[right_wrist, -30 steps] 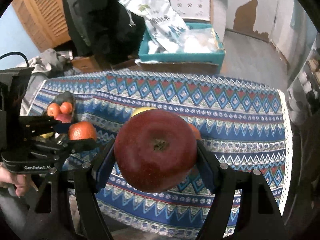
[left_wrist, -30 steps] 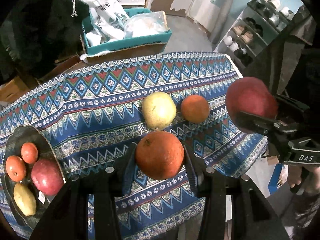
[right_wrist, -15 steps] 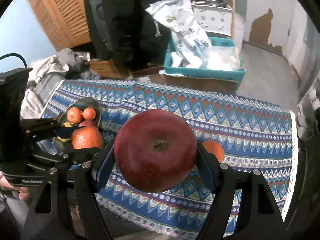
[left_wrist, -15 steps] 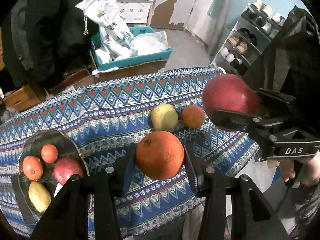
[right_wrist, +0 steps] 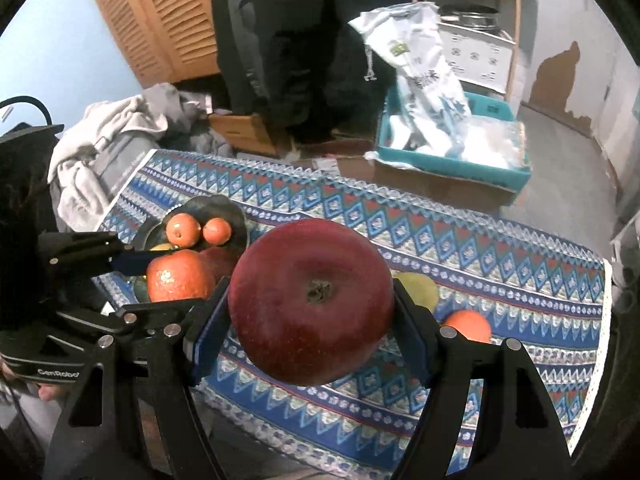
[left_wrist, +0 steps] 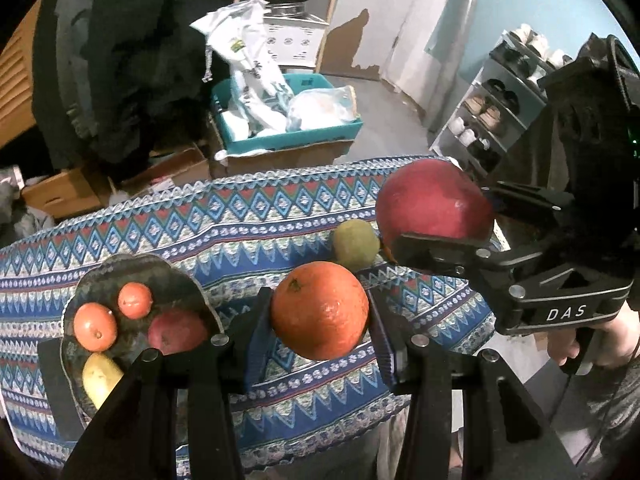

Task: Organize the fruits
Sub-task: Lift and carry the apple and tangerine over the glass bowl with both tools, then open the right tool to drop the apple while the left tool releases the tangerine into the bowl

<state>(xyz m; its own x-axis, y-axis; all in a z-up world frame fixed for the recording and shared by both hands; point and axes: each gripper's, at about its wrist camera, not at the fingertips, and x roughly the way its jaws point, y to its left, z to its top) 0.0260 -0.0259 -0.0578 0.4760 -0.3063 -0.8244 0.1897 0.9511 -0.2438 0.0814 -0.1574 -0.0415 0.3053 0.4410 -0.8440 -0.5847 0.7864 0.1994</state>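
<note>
From the left wrist camera, the left gripper [left_wrist: 320, 320] pinches a big orange [left_wrist: 319, 315] between its two black fingers, holding it in the air above the near part of the patterned tablecloth [left_wrist: 248, 236]. The dark plate [left_wrist: 160, 276] lies on the cloth to the left of that orange and carries two small oranges [left_wrist: 95, 326], a red apple [left_wrist: 176, 330] and a yellow fruit [left_wrist: 100, 376] at its near edge. Beyond the held orange, a green-yellow pear [left_wrist: 356, 242] rests on the cloth. To the right of the pear, the right gripper [left_wrist: 440, 222] clamps a large red apple [left_wrist: 434, 200] off the cloth, and a hand [left_wrist: 592, 340] grips its handle. Behind the table, a teal box [left_wrist: 288, 136] on the floor holds white bags. From the right wrist camera, the right gripper [right_wrist: 312, 312] pinches the large red apple [right_wrist: 310, 300] between its blue-padded fingers, stem end toward the lens, above the cloth [right_wrist: 480, 264]. Left of this apple, the left gripper [right_wrist: 160, 278] holds the big orange [right_wrist: 178, 276] over the near edge of the plate [right_wrist: 236, 212], where the two small oranges [right_wrist: 183, 229] sit side by side. Right of the apple, the pear [right_wrist: 420, 290] and another orange [right_wrist: 468, 326] lie on the cloth, partly hidden behind the right finger. The teal box [right_wrist: 452, 160] stands beyond the table's far edge.
</note>
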